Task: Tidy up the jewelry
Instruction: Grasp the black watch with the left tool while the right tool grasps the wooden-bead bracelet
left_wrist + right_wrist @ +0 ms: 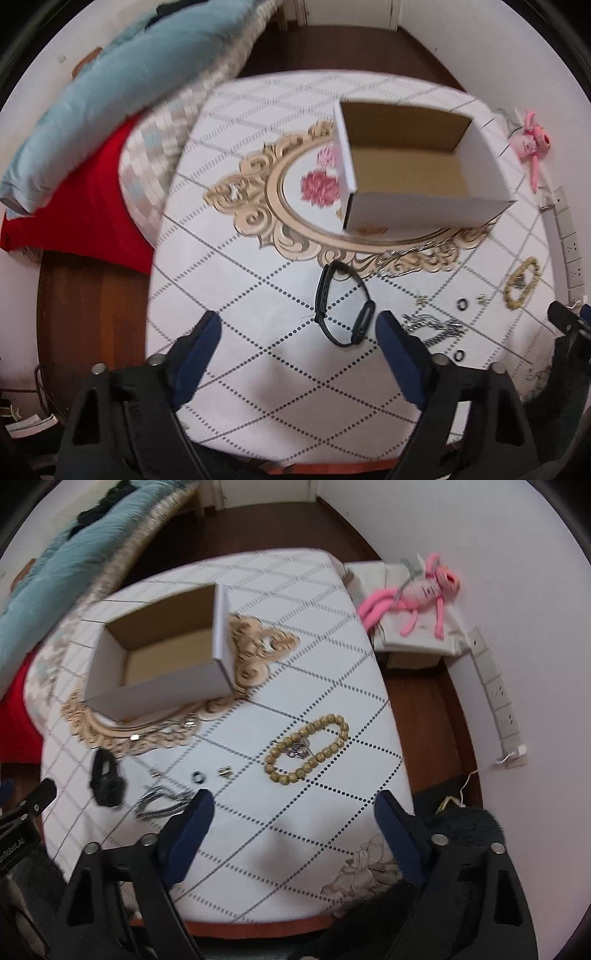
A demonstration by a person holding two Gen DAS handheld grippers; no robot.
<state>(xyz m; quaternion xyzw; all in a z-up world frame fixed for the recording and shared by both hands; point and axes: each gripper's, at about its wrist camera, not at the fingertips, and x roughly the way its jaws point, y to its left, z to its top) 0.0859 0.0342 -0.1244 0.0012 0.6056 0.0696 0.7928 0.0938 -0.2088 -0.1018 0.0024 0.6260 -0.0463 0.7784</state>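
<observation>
An open, empty white cardboard box point(413, 173) point(162, 664) stands on the patterned table point(258, 280) point(332, 664). A black smart band point(343, 302) point(105, 775) lies in front of it. A silver chain bracelet point(432, 326) point(159, 801), small black rings point(462, 304) point(198, 776), small metal earrings point(224, 771) and a tan bead bracelet point(521, 282) point(310, 747) lie to its right. My left gripper point(297, 328) is open and empty just before the band. My right gripper point(293, 808) is open and empty, below the bead bracelet.
A pink plush toy point(413, 590) point(532, 140) lies on a small white stand beside the table. A bed with a teal quilt point(110, 92) and red sheet is at the left. A power strip point(498, 698) runs along the right wall.
</observation>
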